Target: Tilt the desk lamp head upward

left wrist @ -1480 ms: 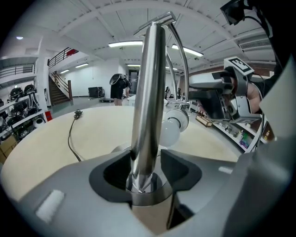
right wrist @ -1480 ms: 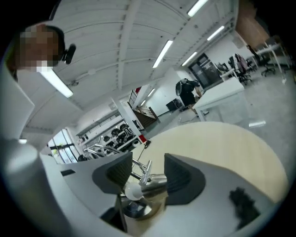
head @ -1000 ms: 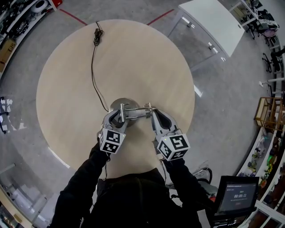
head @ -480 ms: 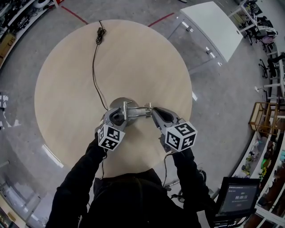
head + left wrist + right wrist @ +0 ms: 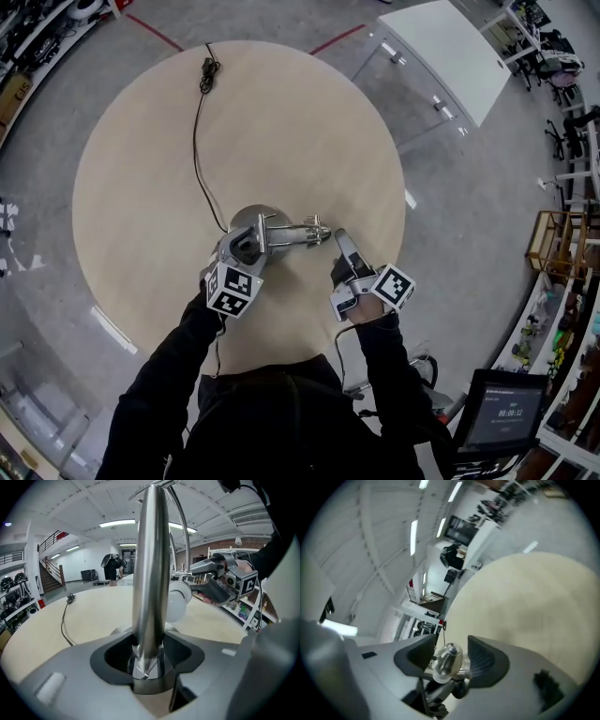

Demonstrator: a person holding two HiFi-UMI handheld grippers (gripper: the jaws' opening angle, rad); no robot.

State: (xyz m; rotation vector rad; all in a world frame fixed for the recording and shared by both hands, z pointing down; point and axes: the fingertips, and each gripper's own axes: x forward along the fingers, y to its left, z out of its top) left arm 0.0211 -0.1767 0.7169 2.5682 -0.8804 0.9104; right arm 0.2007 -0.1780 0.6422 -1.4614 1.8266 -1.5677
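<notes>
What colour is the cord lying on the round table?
The cord is black; head view shows it best.

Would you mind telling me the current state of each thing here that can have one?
left gripper: shut on the lamp post.
right gripper: open, jaws either side of the bulb, not clamping it.
bulb: looks unlit.
plug: unplugged, lying on the table.

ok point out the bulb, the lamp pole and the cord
bulb (image 5: 179, 601): left gripper view, its white globe.
lamp pole (image 5: 150, 564): left gripper view, mid shaft.
cord (image 5: 194, 141): head view, middle of its run.
</notes>
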